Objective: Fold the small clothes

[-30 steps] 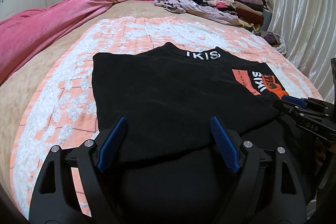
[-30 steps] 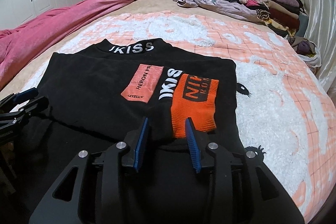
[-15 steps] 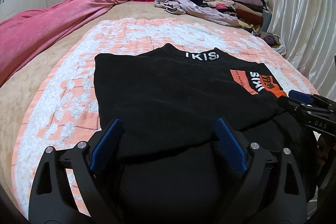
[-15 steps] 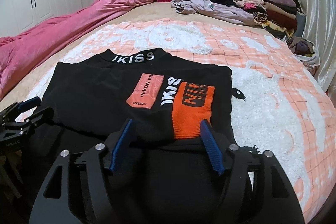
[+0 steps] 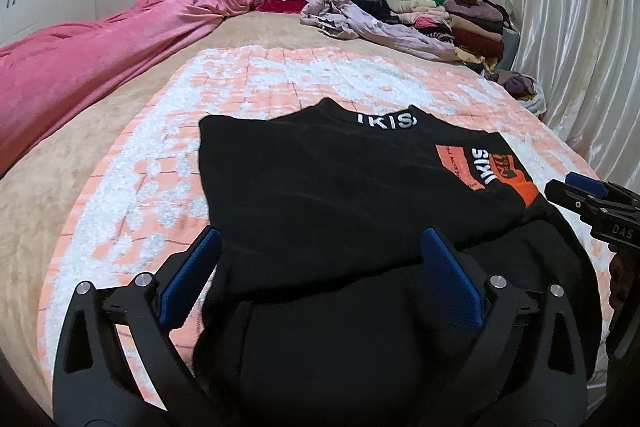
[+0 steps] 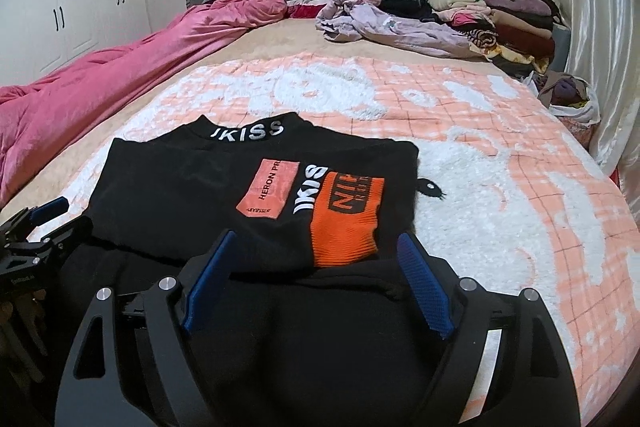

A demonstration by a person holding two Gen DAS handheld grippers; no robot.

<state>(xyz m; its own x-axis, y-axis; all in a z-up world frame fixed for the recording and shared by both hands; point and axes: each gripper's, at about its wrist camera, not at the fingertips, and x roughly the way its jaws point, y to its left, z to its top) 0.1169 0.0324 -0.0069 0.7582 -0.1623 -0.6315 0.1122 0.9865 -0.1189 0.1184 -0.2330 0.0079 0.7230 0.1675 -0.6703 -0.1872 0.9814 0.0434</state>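
A black top with white "IKISS" lettering and orange patches point(image 5: 344, 187) lies folded on the orange-and-white blanket point(image 5: 132, 195); it also shows in the right wrist view point(image 6: 248, 195). Its near part is a dark bunched fold under both grippers. My left gripper point(image 5: 320, 267) is open and empty, jaws wide over the garment's near left part. My right gripper point(image 6: 316, 275) is open and empty over the near right part, just short of the orange patch point(image 6: 346, 223). Each gripper shows at the edge of the other's view, the right point(image 5: 592, 203) and the left point(image 6: 36, 231).
A pink duvet point(image 5: 80, 67) runs along the left side of the bed. A lilac garment point(image 5: 360, 23) and a pile of folded clothes point(image 5: 452, 15) lie at the far right by the grey headboard. A curtain point(image 5: 580, 39) hangs on the right.
My right gripper opened from nearly shut to wide. Both grippers drew back toward the garment's near edge, and the left jaws spread a little wider.
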